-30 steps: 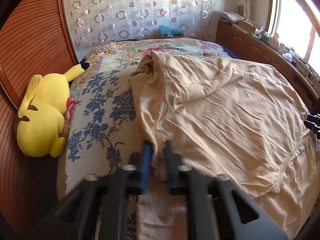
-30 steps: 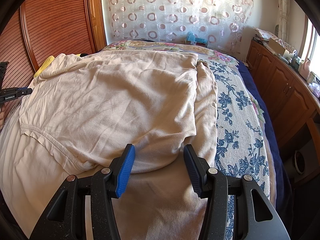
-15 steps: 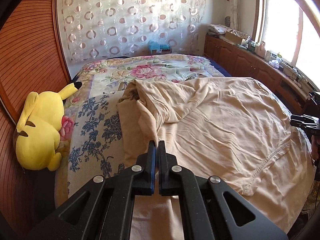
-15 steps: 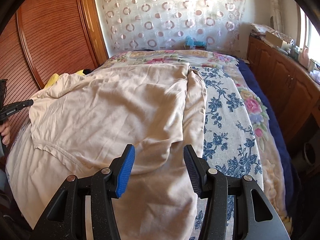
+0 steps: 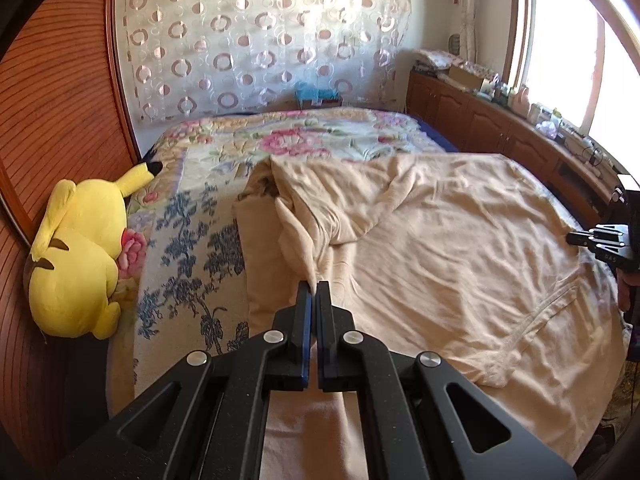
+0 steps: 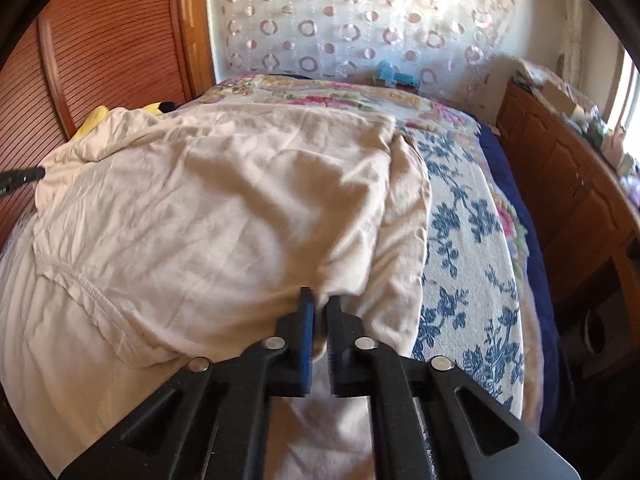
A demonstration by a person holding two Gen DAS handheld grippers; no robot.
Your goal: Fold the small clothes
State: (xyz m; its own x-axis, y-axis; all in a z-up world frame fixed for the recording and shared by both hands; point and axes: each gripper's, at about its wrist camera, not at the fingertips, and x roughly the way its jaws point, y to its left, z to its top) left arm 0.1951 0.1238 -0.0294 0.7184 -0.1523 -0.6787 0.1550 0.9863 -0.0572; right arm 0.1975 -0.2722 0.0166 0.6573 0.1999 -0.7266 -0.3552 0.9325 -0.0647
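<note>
Both grippers clamped on beige garment (image 5: 460,248), left gripper (image 5: 314,290) pinching a fold, right gripper (image 6: 319,300) the edge.

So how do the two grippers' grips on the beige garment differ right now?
The left gripper pinches a thin, pointed corner of the beige garment at its edge nearer the yellow plush toy; the right gripper bites into a thicker fold at the edge beside the blue-flowered bedspread. The left jaws stand almost touching; the right jaws keep a slightly wider gap with cloth bunched between. Both are shut on the same garment.
</note>
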